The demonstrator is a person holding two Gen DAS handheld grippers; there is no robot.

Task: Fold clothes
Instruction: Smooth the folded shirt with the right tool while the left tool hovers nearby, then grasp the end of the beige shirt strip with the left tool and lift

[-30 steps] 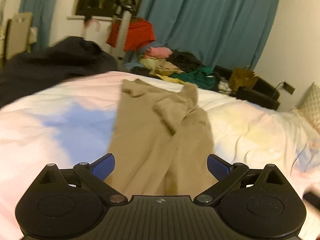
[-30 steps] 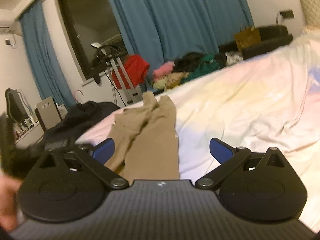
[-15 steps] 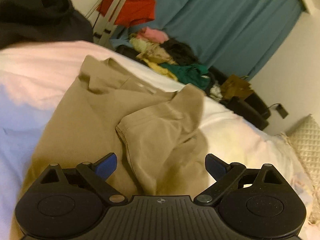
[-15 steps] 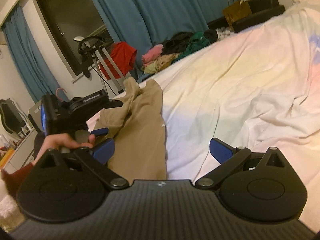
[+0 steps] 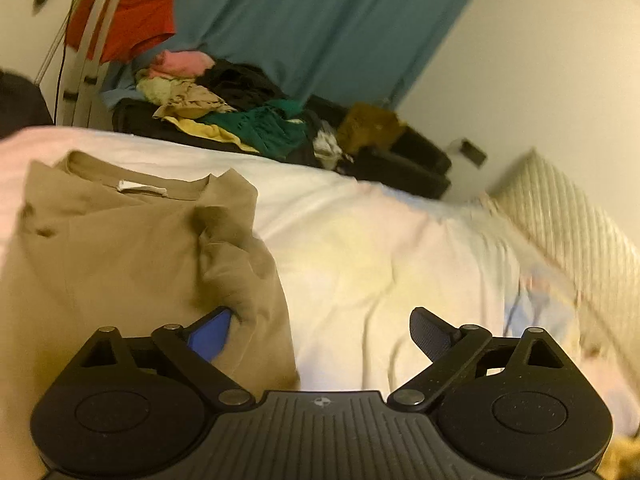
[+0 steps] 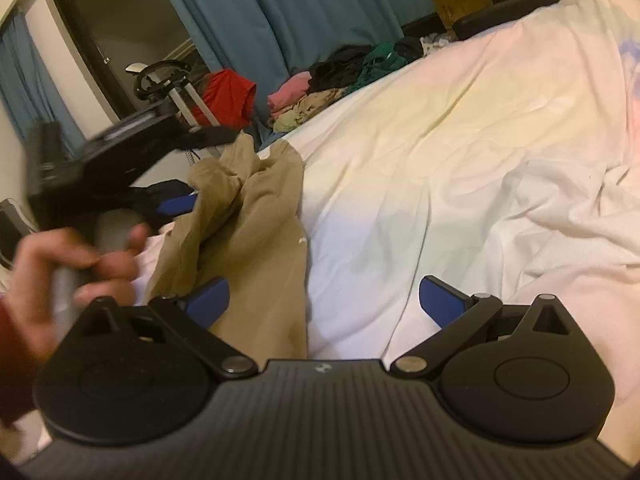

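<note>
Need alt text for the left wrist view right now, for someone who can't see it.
The open left gripper hovers low over the right edge of a tan T-shirt lying crumpled on a pale bedsheet, collar away from the camera. Beyond the bed are a clothes pile and teal curtains.

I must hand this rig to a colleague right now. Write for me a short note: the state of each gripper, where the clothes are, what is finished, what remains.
Left gripper: open, low over the right edge of the tan shirt; one blue finger seems to touch the cloth, nothing clamped.
Right gripper: open, holding nothing, near the shirt's lower edge.
The shirt lies on the bed, collar at the far end, one side bunched and partly turned over.
More clothes are in a pile beyond the bed.
Done: the shirt is laid out, no neat fold visible.
Left: smooth it, fold it, then probably the pile.
</note>
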